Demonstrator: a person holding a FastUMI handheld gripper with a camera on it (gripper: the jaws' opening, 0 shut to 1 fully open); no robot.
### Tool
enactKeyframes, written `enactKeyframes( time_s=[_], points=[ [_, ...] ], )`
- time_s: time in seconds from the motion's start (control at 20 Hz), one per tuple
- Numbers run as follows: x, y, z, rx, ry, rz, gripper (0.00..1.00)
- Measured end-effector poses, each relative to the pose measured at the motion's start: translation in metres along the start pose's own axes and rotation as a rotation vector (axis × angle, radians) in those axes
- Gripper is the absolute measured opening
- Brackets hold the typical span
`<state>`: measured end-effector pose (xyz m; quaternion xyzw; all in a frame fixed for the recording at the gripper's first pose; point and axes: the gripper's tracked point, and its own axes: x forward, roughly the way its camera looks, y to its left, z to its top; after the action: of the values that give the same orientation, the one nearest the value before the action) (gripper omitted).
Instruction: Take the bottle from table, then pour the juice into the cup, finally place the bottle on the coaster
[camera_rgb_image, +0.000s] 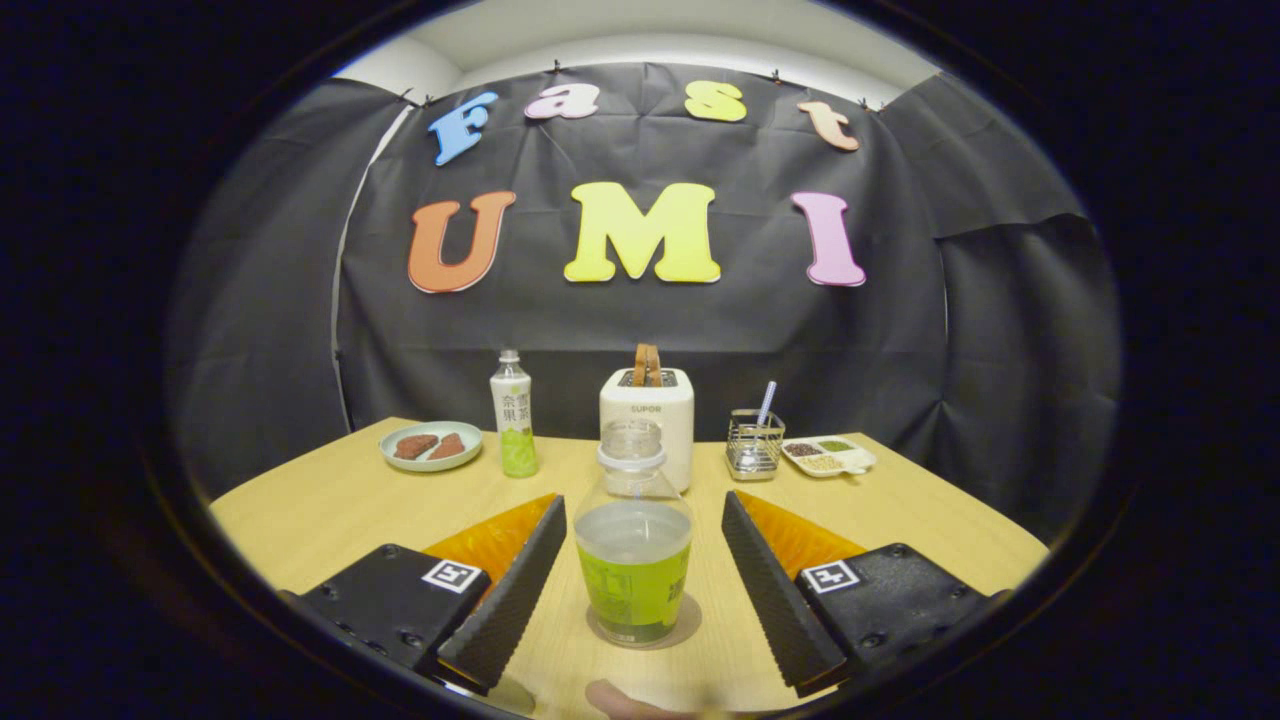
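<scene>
1. Gripper (635, 575) fingers spread wide, grasping nothing.
2. Bottle (633, 535) upright between them, touching neither, uncapped, partly filled with green juice.
3. Bottle stands on coaster (688, 625) on the table (320, 510).
4. Beyond it: toaster (648, 415), second bottle (514, 415).
</scene>
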<state>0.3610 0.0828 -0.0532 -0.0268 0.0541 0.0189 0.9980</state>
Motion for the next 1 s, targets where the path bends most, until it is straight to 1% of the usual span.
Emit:
enactKeyframes(
  time_s=[0.25,0.4,0.55,0.7,1.0],
  points=[
    [-0.037,-0.002,0.014,-0.025,-0.018,0.001,1.00],
    [-0.073,-0.002,0.024,-0.016,-0.014,0.004,1.00],
    [-0.108,-0.016,0.027,-0.010,0.004,-0.036,1.00],
    [-0.146,-0.028,0.030,-0.023,0.005,-0.052,1.00],
    [-0.212,-0.048,0.026,-0.084,-0.029,-0.045,1.00]
  ],
)
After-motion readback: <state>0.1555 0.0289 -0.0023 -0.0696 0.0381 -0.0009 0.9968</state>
